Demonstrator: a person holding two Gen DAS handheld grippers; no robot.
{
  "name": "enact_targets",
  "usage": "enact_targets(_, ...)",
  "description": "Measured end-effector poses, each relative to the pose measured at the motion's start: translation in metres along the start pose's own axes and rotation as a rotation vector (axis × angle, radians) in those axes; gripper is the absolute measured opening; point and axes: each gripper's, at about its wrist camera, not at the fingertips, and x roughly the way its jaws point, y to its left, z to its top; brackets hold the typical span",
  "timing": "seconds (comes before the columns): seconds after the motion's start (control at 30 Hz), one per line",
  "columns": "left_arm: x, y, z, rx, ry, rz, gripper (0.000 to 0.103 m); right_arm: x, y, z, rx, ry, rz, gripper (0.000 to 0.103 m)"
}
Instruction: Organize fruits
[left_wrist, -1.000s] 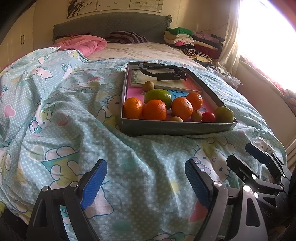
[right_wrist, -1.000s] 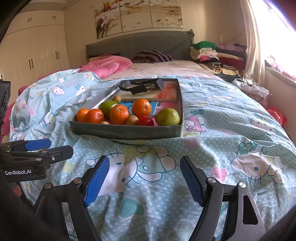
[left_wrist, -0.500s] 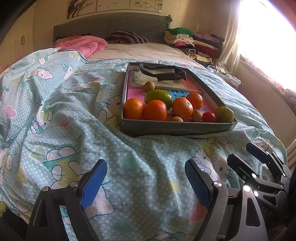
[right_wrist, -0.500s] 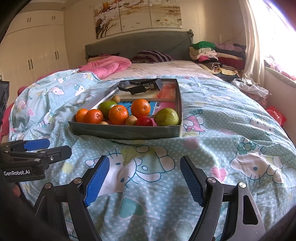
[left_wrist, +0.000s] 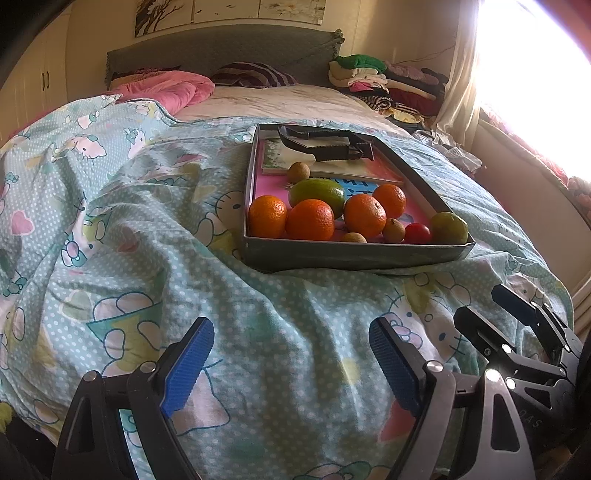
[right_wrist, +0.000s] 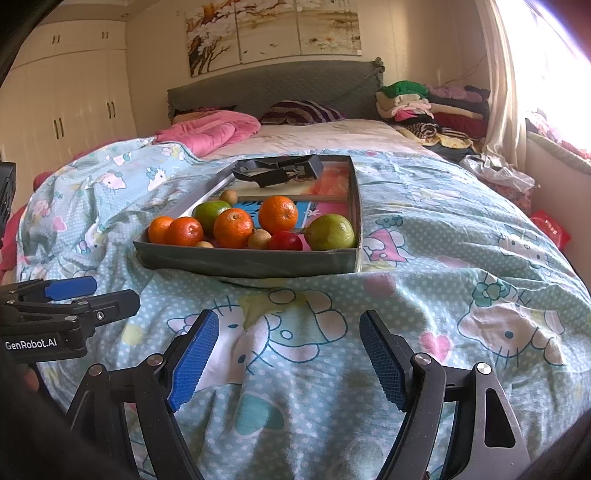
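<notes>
- Left tool (left_wrist: 291, 356): black two-finger frame with blue ribbed pads, jaws spread wide, nothing between them; it hangs over the bed cover, well short of the tray
- Right tool (right_wrist: 289, 356): same build, jaws likewise spread wide and empty, above the bed cover in front of the tray; it also shows at the lower right edge of the left wrist view
- Shallow grey rectangular cardboard tray (left_wrist: 351, 254): lies on the light blue dotted cartoon-cat bed cover (left_wrist: 129, 229), long axis running away from the tools
- Fruit is grouped at the near end of the tray: four round orange citrus fruits (left_wrist: 309, 220) in a loose row, with a large oval green fruit (left_wrist: 317, 192) just behind them
- A rounder green-yellow fruit (right_wrist: 330, 232) sits in the near right corner, a small red round fruit (right_wrist: 284, 242) touching its left side
- Three small brown round fruits (left_wrist: 393, 230): two in the front row, one further back beside a flat picture book (left_wrist: 332, 168)
- A black plastic folding bracket (left_wrist: 325, 144) lies across the far end of the tray, on top of the book
- Behind: pink quilt (right_wrist: 210, 134), grey padded headboard (right_wrist: 273, 86), stack of folded clothes (right_wrist: 424, 107)
</notes>
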Motion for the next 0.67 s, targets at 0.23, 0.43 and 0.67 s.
enact_targets(0.23,0.000,0.000,0.000,-0.001,0.000,0.001,0.086,0.001,-0.002,0.000,0.007,0.005,-0.001,0.080)
enact_targets(0.43,0.001,0.000,0.000,-0.001,0.002,0.001,0.086,0.002,-0.005,0.000,0.027,0.004,-0.005,0.080)
enact_targets(0.67,0.003,0.013,0.008,-0.021,-0.006,0.041,0.086,0.004,-0.024,0.005,0.107,0.002,-0.031,0.080)
